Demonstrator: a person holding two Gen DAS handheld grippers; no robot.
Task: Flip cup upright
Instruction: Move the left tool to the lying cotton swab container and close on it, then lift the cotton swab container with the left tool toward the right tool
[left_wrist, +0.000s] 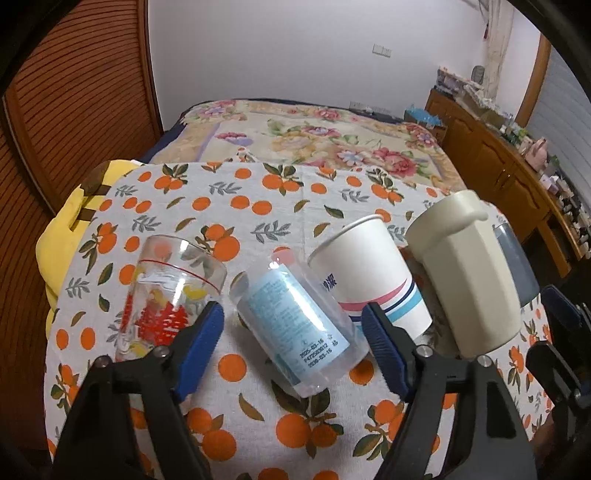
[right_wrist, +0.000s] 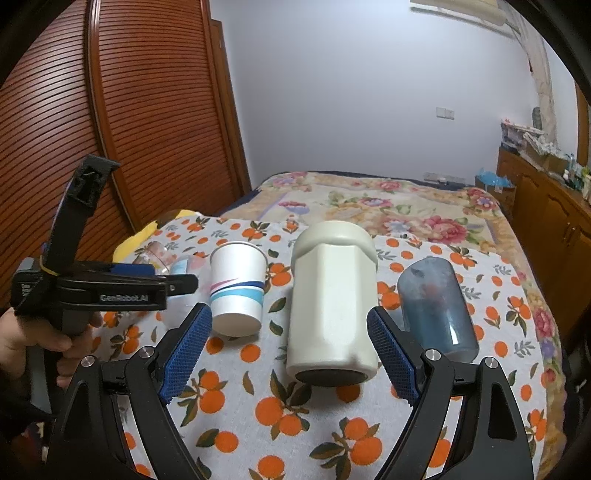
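Several cups lie on their sides in a row on the orange-print tablecloth (left_wrist: 258, 413), bases towards me. From left: a printed glass (left_wrist: 166, 299), a clear plastic cup with a blue label (left_wrist: 291, 321), a striped paper cup (left_wrist: 369, 280) (right_wrist: 238, 288), a cream mug (left_wrist: 469, 280) (right_wrist: 332, 302) and a blue-grey tumbler (right_wrist: 436, 306). My left gripper (left_wrist: 291, 332) is open, with the clear plastic cup between its fingers. My right gripper (right_wrist: 288, 332) is open, its fingers on either side of the cream mug's base. Neither touches its cup.
A bed with a floral blanket (right_wrist: 388, 206) lies behind the table. A wooden slatted wardrobe (right_wrist: 129, 129) stands at the left, a wooden cabinet (right_wrist: 546, 221) with clutter at the right. A yellow cushion (left_wrist: 62, 229) sits at the table's left edge.
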